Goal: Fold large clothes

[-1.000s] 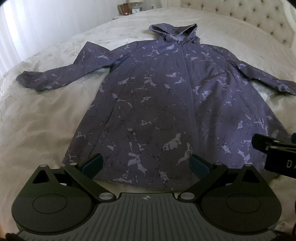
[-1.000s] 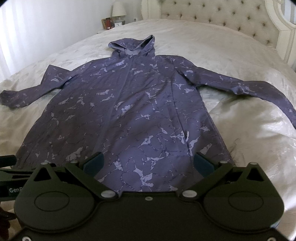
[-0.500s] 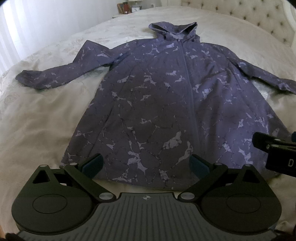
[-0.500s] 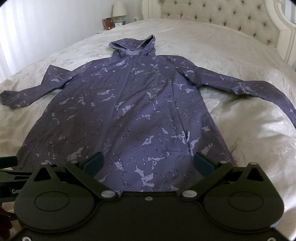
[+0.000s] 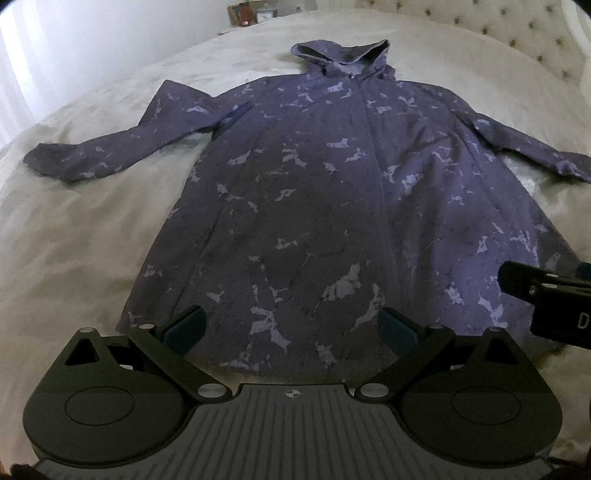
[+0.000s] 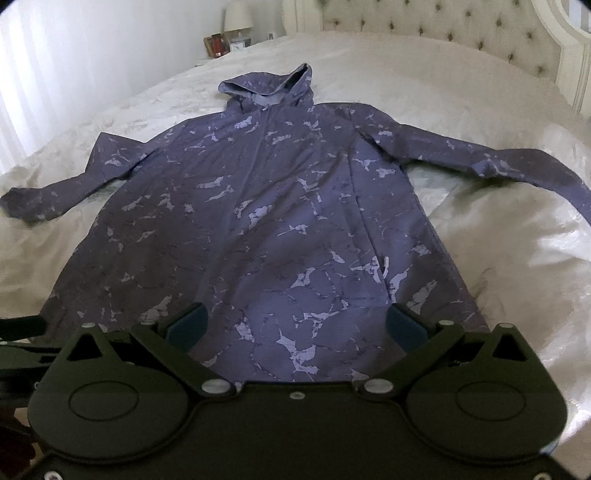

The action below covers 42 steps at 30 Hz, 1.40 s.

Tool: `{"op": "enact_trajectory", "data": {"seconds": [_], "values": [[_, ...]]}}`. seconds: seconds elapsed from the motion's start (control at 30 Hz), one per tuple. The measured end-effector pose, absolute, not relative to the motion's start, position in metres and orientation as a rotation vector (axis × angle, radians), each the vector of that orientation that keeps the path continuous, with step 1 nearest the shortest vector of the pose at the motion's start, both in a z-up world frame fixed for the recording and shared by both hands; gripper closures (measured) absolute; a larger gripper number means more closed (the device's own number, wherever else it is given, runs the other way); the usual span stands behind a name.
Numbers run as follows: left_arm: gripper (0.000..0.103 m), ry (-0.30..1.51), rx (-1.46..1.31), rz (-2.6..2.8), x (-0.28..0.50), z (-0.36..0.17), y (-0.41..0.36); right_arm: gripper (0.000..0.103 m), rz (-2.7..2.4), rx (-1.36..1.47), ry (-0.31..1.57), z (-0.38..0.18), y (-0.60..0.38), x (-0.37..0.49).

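A long purple hooded jacket (image 5: pixel 332 206) with a pale marbled print lies flat and front-up on the bed, hood (image 5: pixel 340 57) at the far end, both sleeves spread out sideways. My left gripper (image 5: pixel 291 326) hovers open over the hem's left part, nothing between its blue pads. My right gripper (image 6: pixel 295 328) is open too, above the hem's right part of the jacket (image 6: pixel 280 221). The right gripper's body (image 5: pixel 550 299) shows at the right edge of the left wrist view; the left one (image 6: pixel 22 332) shows at the left edge of the right wrist view.
The cream bedspread (image 6: pixel 498 266) surrounds the jacket on all sides. A tufted headboard (image 6: pixel 461 33) stands at the far end. A nightstand with a lamp (image 6: pixel 238 20) and small items sits at the far left, beside white curtains (image 6: pixel 55 74).
Both grippers have drifted slightly forward and lower toward the hem; the jacket has not moved and both stay open.
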State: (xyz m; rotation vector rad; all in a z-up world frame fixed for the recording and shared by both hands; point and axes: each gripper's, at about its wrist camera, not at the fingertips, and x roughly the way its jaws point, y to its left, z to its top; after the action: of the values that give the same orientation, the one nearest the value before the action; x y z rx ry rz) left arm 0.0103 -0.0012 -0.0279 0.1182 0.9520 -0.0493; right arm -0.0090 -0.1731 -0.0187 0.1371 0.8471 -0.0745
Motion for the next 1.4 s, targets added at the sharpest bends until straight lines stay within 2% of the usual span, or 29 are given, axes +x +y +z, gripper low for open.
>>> {"op": "enact_trajectory", "data": {"seconds": [0.27, 0.6, 0.97, 1.4], "values": [[0.002, 0.919, 0.057, -0.119, 0.038, -0.025, 0.017, 0.001, -0.016, 0.187, 0.872, -0.022, -0.18, 0.02], [0.002, 0.886, -0.225, -0.24, 0.119, -0.02, 0.097, 0.001, 0.041, 0.189, 0.815, -0.005, -0.19, 0.09], [0.002, 0.774, -0.107, 0.093, 0.198, -0.007, 0.209, 0.001, 0.088, 0.134, 0.725, -0.007, -0.171, 0.168], [0.003, 0.714, -0.114, 0.344, 0.221, -0.025, 0.298, 0.001, 0.122, 0.179, 0.731, -0.039, -0.165, 0.215]]}}
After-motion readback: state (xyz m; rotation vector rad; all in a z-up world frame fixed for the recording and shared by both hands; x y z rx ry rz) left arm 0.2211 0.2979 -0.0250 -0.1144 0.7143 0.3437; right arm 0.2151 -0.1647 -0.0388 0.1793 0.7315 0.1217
